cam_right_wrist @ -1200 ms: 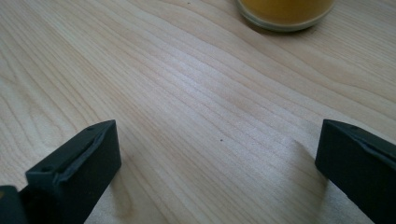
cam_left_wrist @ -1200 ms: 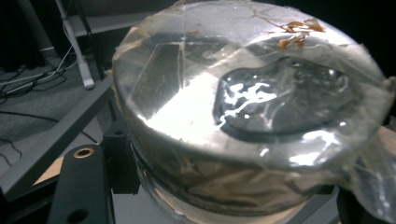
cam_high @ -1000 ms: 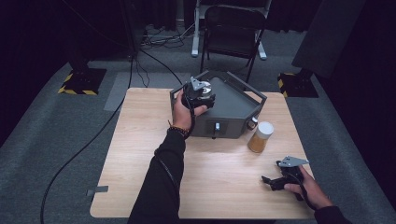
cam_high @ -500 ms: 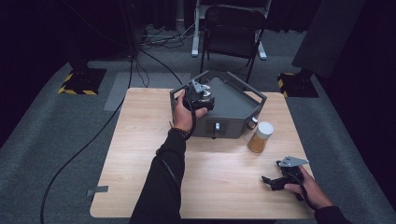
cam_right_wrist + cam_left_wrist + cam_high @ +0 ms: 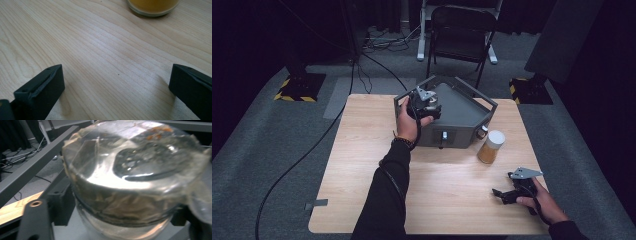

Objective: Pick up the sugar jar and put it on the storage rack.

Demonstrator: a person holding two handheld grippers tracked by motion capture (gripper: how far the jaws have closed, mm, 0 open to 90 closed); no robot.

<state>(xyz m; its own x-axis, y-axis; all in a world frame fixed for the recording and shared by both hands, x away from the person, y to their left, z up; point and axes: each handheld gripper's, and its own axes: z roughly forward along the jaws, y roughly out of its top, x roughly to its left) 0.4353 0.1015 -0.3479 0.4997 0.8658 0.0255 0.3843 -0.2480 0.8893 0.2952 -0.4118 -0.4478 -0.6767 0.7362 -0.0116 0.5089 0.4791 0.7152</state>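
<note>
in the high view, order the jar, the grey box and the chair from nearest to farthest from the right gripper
From the right gripper:
1. Jar, just beyond it on the table.
2. Grey box, farther back, toward the left gripper.
3. Chair, on the floor past the table.

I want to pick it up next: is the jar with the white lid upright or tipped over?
Upright. The jar stands on the table beside the grey box, white lid on top.
</note>
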